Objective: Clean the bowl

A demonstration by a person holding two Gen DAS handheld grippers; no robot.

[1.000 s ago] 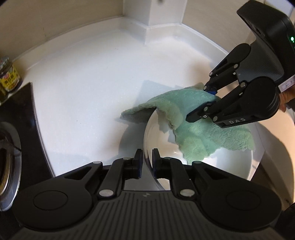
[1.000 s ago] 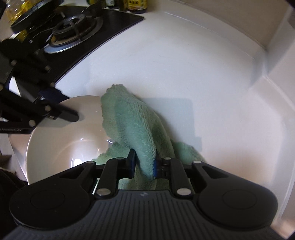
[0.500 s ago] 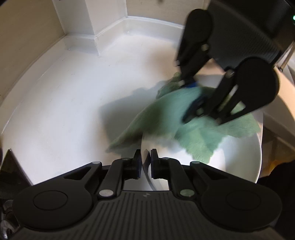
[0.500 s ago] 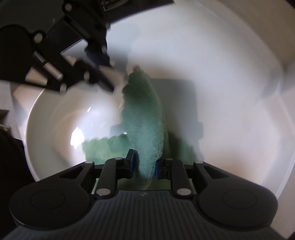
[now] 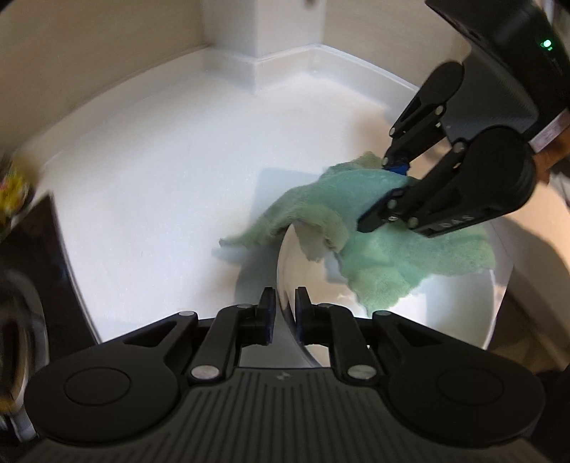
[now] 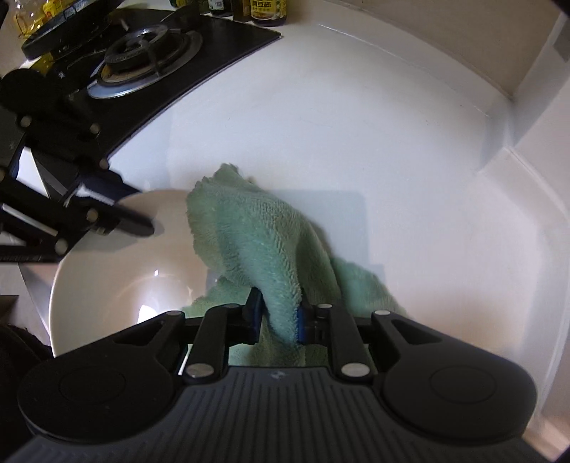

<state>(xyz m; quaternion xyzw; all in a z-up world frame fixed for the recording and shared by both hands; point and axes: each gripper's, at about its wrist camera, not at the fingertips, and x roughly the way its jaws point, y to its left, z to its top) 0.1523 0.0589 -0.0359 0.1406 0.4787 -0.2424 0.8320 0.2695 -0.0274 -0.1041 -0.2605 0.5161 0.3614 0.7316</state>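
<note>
A white bowl (image 5: 445, 313) sits on the white counter. My left gripper (image 5: 283, 302) is shut on its near rim; it shows at the left of the right wrist view (image 6: 117, 210), on the bowl (image 6: 117, 277). My right gripper (image 6: 279, 313) is shut on a green fluffy cloth (image 6: 256, 235). The cloth (image 5: 392, 256) drapes over the bowl's far rim, partly inside the bowl and partly on the counter. The right gripper (image 5: 383, 188) comes in from the upper right in the left wrist view.
A black gas stove (image 6: 142, 53) with a burner lies to the left, with sauce bottles (image 6: 267, 10) behind it. The white counter (image 5: 160, 178) ends at a wall with a projecting corner (image 5: 263, 39). A jar (image 5: 10, 192) stands at the left edge.
The bowl and both grippers swung back toward the stove side after turning to the corner. The cloth shifted across the bowl's inside and again hangs over the far rim. Both grips held.
</note>
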